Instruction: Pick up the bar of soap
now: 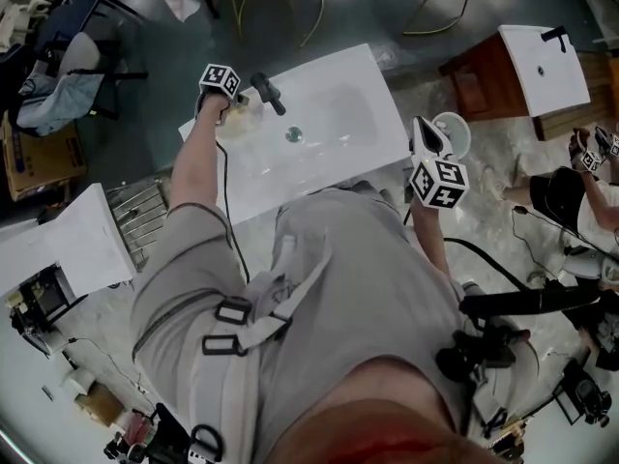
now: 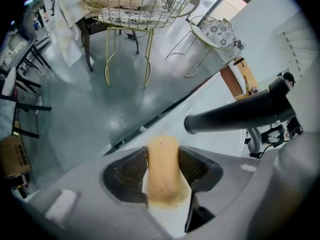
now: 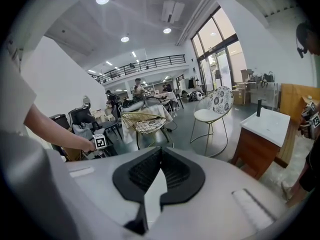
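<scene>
**Soap clamped at the sink's back left corner**

The person's left arm [image 1: 196, 162] reaches straight forward over the left side of the white sink [image 1: 338, 114], forearm bare. The left gripper [image 2: 162, 151] sits at the back left corner, and its pads press from both sides on the tan bar of soap [image 2: 162, 176], which stands on edge between them. The black faucet [image 2: 235, 115] is just to its right. Whether the soap is clear of the surface cannot be told. At the sink's right edge, on a bent arm close to the body, the right gripper [image 3: 160, 154] is raised and faces the room, its jaws together and empty.
</scene>
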### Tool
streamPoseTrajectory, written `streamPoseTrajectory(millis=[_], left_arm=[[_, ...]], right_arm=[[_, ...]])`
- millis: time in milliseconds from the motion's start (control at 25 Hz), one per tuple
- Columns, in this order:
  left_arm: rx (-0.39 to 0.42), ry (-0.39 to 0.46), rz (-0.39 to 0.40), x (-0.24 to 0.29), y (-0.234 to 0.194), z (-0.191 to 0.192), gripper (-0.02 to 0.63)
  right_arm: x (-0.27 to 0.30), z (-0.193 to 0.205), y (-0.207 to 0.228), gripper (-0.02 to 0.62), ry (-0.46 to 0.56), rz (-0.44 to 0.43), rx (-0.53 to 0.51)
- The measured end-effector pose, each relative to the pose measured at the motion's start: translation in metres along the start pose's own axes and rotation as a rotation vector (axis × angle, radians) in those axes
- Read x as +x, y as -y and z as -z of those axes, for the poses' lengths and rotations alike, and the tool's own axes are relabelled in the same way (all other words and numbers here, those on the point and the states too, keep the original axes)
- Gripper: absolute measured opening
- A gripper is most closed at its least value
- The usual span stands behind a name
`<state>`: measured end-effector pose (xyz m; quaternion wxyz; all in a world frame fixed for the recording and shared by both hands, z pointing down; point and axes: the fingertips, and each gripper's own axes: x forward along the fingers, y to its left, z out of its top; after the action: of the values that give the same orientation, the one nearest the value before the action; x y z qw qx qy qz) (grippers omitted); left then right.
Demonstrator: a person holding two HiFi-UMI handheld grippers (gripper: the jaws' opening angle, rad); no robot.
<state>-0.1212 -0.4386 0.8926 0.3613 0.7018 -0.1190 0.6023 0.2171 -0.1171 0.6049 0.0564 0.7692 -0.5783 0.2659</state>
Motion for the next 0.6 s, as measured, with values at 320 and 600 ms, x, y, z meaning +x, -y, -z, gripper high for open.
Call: streamPoseTrajectory(millis=[320, 600], left_arm=[[-0.037, 0.212, 0.071, -0.027, -0.004, 0.008, 0.195], [-0.131, 0.579, 0.221, -0.072, 0.02, 0.029, 0.167]], right_arm=[[0.009, -0.005, -0.011, 0.002, -0.005, -0.046, -0.024], [0.021, -0.011, -0.032, 0.002, -0.01, -0.109, -0.058]])
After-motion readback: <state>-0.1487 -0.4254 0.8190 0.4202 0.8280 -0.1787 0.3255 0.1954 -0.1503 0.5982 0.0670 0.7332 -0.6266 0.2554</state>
